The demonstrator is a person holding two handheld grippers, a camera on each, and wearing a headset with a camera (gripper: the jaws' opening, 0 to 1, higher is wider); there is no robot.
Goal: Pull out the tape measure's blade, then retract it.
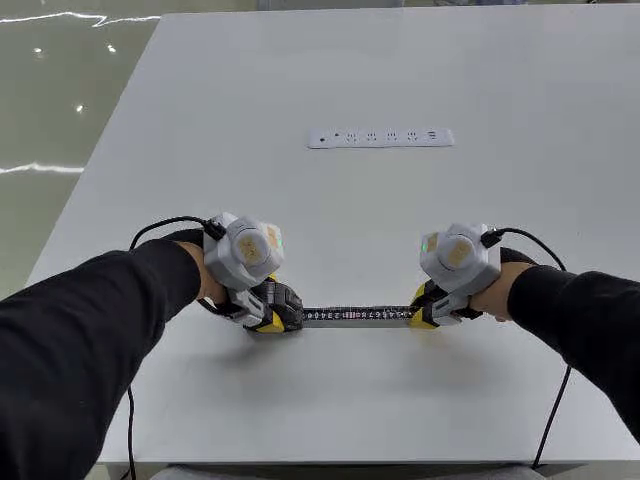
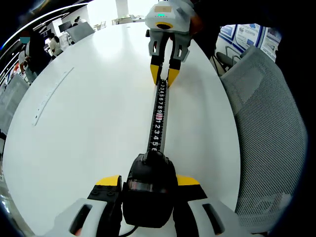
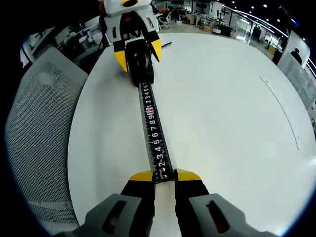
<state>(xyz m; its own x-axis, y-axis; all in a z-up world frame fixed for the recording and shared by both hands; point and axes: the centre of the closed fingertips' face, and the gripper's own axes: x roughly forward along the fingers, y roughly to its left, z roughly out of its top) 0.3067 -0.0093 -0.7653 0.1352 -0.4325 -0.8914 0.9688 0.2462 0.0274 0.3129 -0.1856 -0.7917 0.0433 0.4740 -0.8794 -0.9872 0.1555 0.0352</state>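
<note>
While left gripper (image 2: 148,180) clamps tape measure case (image 2: 148,200) near bench (image 1: 400,60) front edge, right gripper (image 3: 163,177) pinching blade (image 3: 150,123) tip: pull straight, level, no kink.

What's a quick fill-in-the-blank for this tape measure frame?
The left gripper is shut on the black ____ of the tape measure.
The right gripper is shut on the tip of the pulled-out ____.
The power strip lies flat on the white ____.
Missing: case; blade; table.
</note>
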